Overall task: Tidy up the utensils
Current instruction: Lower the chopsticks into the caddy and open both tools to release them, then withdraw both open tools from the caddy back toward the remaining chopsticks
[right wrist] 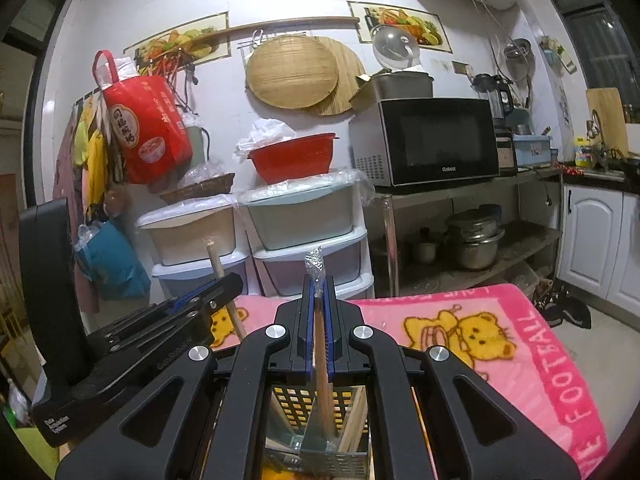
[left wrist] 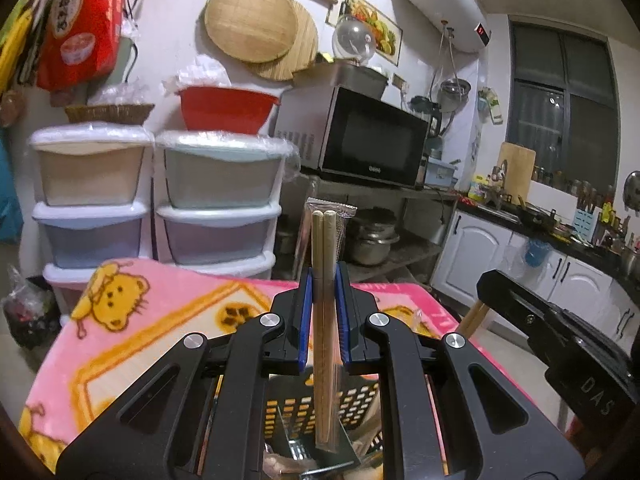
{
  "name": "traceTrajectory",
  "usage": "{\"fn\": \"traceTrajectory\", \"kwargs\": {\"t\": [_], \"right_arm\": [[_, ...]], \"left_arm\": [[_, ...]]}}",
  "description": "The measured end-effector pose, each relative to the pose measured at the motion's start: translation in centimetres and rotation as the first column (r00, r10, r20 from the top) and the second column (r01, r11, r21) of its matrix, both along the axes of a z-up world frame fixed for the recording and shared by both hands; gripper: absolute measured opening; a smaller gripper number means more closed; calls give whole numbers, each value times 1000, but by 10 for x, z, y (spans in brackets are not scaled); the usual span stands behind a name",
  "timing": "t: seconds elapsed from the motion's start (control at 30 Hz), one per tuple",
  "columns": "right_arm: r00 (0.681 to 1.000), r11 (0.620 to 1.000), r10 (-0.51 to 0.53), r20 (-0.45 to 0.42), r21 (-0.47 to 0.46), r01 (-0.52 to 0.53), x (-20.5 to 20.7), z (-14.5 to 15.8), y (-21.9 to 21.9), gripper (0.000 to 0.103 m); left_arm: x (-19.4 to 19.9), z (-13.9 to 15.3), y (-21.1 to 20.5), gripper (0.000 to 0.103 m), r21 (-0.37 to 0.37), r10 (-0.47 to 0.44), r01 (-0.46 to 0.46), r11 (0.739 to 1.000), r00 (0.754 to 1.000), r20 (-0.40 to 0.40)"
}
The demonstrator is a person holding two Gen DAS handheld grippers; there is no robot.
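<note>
Chopsticks (left wrist: 325,320) stand upright above the perforated holder (left wrist: 320,404) on the blanket-covered table (left wrist: 160,320), drawers (left wrist: 156,200) behind

A right gripper (right wrist: 319,304) fills the lower part of the view, its blue-lined jaws closed on a pair of chopsticks in a clear plastic wrapper (right wrist: 322,360). The chopsticks stand nearly upright, the crinkled wrapper tip poking above the jaws and the lower ends reaching down into a black perforated utensil basket (right wrist: 298,402) below. At the left, the left gripper (right wrist: 224,286) holds another pair of chopsticks (right wrist: 224,280), tilted. A pink blanket with yellow bears (right wrist: 500,344) covers the table beneath.
</note>
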State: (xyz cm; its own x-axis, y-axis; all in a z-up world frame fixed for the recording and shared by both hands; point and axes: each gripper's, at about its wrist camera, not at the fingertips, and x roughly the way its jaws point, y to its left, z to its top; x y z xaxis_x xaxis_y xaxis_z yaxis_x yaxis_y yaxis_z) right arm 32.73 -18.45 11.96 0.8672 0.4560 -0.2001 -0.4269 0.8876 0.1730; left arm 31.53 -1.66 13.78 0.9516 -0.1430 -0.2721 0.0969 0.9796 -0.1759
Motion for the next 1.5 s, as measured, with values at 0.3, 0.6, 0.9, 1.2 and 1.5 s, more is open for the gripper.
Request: {"fn": "traceTrajectory", "kwargs": {"t": [0.3, 0.6, 0.9, 1.2, 1.5], "right_arm": [[999, 999, -33, -43, 6, 33, -1, -17, -6, 25], [994, 998, -58, -90, 8, 59, -13, -29, -22, 33], [988, 997, -74, -133, -23, 72, -31, -41, -31, 46], [984, 998, -56, -168, -37, 50, -49, -45, -36, 54], [987, 997, -50, -155, -58, 42, -70, -40, -39, 59]], "left_arm": [[1, -16, 13, 8, -31, -1, -1, 1000, 998, -58], [-17, -15, 23, 32, -71, -21, 17, 997, 998, -61], [-36, -1, 33, 64, -115, -42, 37, 993, 998, -43], [-61, 10, 37, 89, -140, -86, 80, 987, 996, -34], [-90, 11, 46, 92, -171, -97, 91, 981, 995, -28]]}}
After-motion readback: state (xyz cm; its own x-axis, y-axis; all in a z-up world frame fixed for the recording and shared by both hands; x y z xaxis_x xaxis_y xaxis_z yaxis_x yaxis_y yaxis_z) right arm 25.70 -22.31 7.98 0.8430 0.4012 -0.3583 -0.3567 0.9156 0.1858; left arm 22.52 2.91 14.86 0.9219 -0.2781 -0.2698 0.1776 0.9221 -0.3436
